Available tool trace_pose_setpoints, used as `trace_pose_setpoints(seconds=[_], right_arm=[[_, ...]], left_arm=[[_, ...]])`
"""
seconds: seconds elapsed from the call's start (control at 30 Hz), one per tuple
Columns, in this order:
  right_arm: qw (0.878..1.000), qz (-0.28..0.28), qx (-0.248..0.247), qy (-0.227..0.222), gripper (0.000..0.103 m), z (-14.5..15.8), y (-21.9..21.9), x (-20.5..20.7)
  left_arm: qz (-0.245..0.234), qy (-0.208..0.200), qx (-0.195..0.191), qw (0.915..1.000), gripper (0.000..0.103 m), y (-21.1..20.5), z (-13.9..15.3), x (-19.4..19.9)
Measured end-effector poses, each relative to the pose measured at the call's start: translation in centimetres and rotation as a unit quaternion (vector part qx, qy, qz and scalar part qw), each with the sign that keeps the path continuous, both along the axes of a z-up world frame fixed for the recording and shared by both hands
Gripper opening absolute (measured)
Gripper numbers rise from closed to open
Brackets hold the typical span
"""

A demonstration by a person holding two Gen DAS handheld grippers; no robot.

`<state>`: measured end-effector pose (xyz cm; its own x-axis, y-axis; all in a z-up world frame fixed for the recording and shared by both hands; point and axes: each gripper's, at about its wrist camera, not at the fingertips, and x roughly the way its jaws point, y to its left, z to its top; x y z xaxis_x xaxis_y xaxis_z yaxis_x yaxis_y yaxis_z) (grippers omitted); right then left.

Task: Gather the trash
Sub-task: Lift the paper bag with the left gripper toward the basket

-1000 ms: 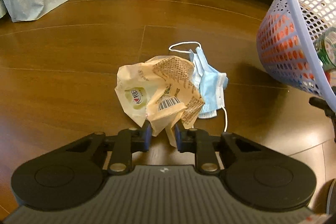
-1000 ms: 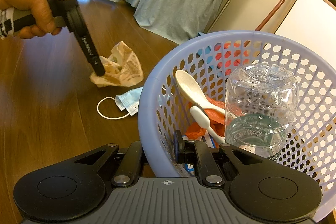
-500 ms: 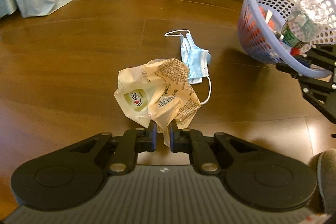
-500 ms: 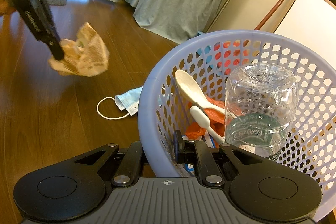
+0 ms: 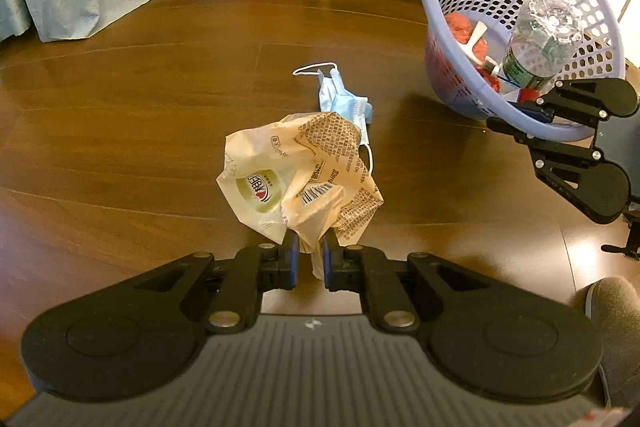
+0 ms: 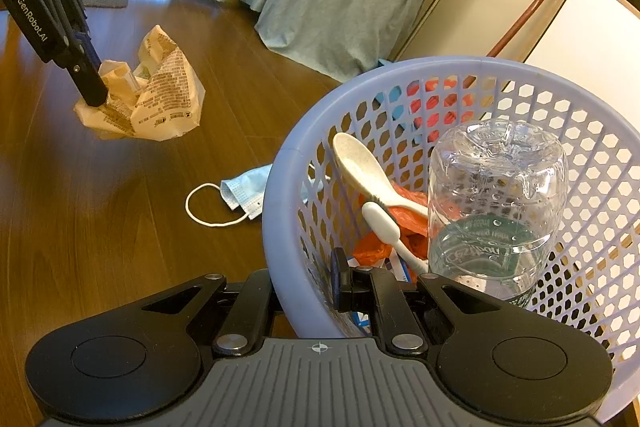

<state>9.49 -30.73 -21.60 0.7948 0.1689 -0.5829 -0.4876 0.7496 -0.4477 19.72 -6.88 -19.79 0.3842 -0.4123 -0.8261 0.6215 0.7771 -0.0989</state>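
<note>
Above the floor, left hand-held gripper [image 5: 309,259] pinches crumpled wrapper [image 5: 300,175].

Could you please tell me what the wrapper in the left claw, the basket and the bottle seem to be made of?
Wrapper: thin printed film, probably plastic; it holds sharp crumples and looks faintly glossy.
Basket: lavender moulded plastic, matte; its wall is a regular grid of holes.
Bottle: clear plastic, glossy; the basket mesh shows through it.
</note>
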Motion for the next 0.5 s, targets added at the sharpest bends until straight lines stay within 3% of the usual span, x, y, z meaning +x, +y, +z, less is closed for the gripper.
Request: trace_pose_setpoints(seconds=[0.5], right_arm=[[1.0,0.0,-0.001,0.0,0.007,-0.04,-0.04,-0.1]], left_arm=[[-0.009,-0.005,0.0,0.9999,0.008,-0.13,0.49,-0.38]])
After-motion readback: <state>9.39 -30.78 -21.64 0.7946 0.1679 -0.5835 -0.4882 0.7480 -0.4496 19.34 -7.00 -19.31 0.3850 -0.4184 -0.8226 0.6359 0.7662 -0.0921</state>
